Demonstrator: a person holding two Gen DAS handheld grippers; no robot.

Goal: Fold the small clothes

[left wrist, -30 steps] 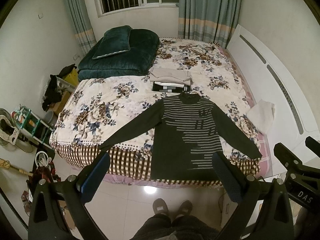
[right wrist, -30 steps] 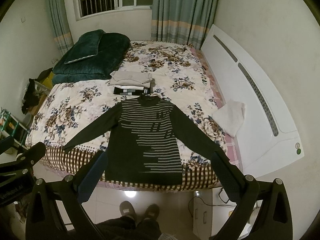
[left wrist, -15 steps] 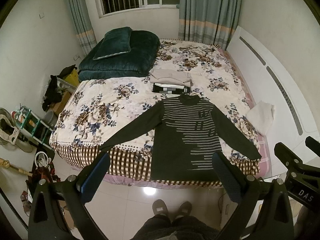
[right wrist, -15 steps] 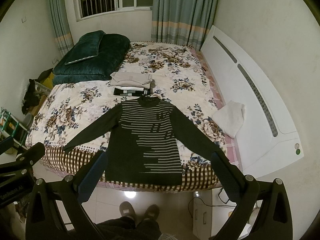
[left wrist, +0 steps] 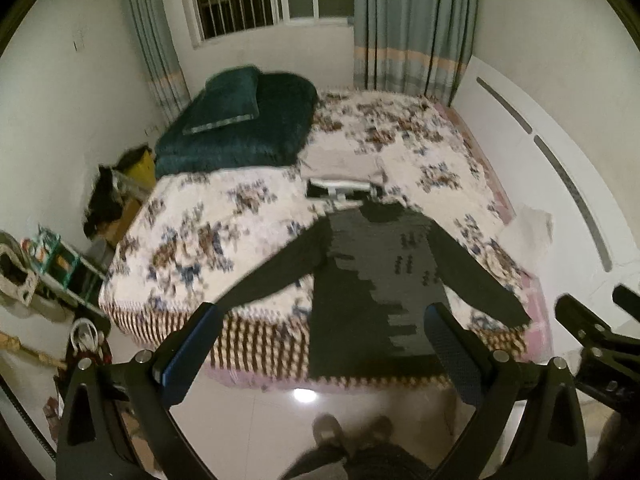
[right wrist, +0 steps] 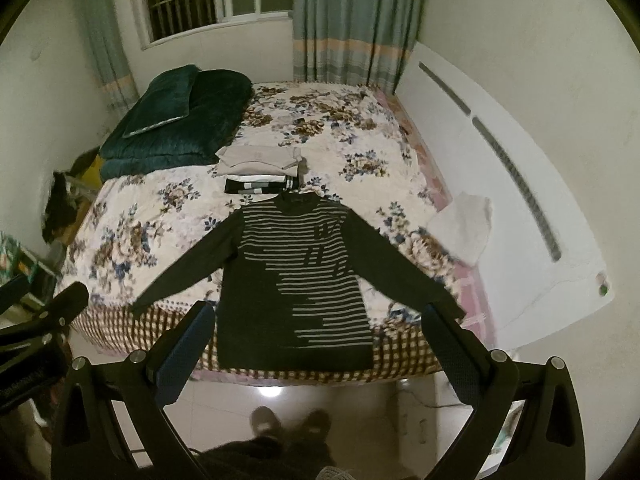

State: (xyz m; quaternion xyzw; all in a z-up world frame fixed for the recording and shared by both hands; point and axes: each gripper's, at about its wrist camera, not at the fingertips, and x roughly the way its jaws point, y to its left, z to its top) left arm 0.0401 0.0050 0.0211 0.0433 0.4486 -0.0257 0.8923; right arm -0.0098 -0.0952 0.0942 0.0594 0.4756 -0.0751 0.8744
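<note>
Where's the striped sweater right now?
Striped sweater lies flat at the bed's near edge, centre of both views, just before the folded clothes stack.

- Left wrist view motion-blurred: sweater (left wrist: pixel 372 284) stripes smear into grey patches; bed (left wrist: pixel 208 240) flower print unreadable.
- Folded pile (left wrist: pixel 340 176) behind the collar: blurred there, garment count unclear.
- Sweater hem (right wrist: pixel 296 360) hangs over the bed edge.
- Left hand-held gripper (left wrist: pixel 320 354) and right hand-held gripper (right wrist: pixel 316 352): bodies cut off by bottom edge.
- Shoes (right wrist: pixel 292 424) blurred, legs cut off.
- Clutter (left wrist: pixel 52 264) at left: too small and blurred to identify.
</note>
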